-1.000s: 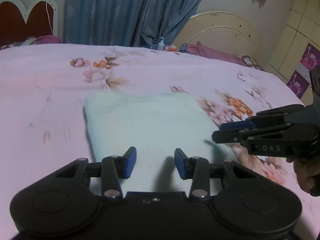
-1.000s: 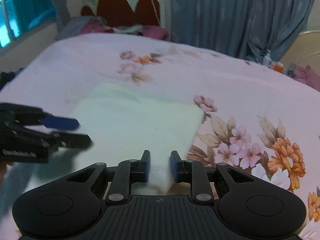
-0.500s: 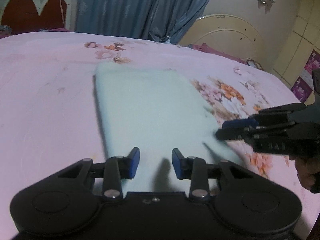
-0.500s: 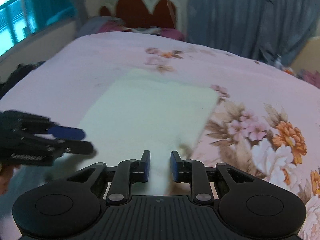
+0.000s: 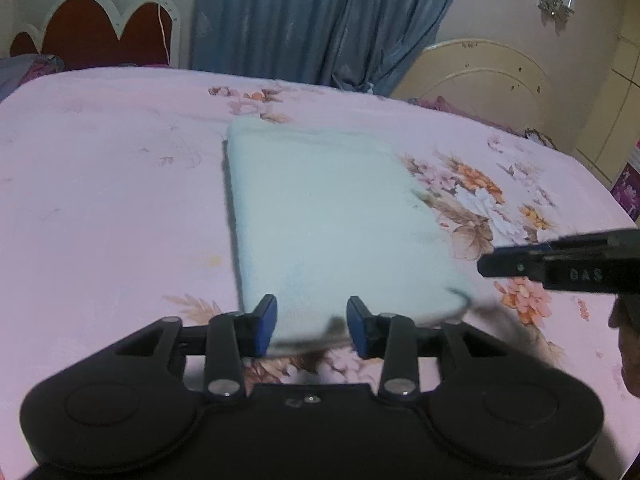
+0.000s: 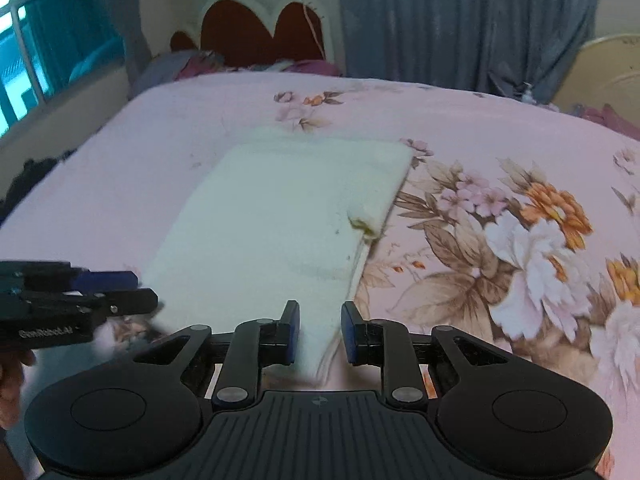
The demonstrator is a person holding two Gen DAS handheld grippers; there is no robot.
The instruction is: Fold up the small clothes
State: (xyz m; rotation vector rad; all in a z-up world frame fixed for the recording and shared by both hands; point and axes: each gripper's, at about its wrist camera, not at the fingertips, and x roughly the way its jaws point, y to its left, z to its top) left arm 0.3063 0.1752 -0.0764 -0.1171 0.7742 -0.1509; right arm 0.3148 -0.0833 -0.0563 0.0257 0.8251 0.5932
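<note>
A pale, folded cloth (image 5: 328, 220) (image 6: 280, 220) lies flat on the pink floral bedspread (image 5: 100, 200) (image 6: 500, 140). My left gripper (image 5: 312, 326) hovers at the cloth's near edge. Its jaws are opening, and the blurred edge lies between the pads without being pressed. My right gripper (image 6: 320, 330) stands at the cloth's near right corner, its pads a little apart with the cloth's edge running between them untouched. A small flap (image 6: 364, 220) is turned up on the cloth's right side. Each gripper shows in the other's view: right gripper (image 5: 486, 266), left gripper (image 6: 140, 292).
A red scalloped headboard (image 5: 100, 36) (image 6: 260, 32) and blue curtains (image 5: 320, 20) stand behind the bed. A cream headboard (image 5: 480, 76) is at the right. A window (image 6: 28, 52) and piled clothes (image 6: 192, 64) are at the left. A hand (image 5: 624, 332) holds the right gripper.
Both grippers have drawn back toward the cloth's near edge, so more of the cloth shows ahead of them. The cloth has stayed in place on the bed.
</note>
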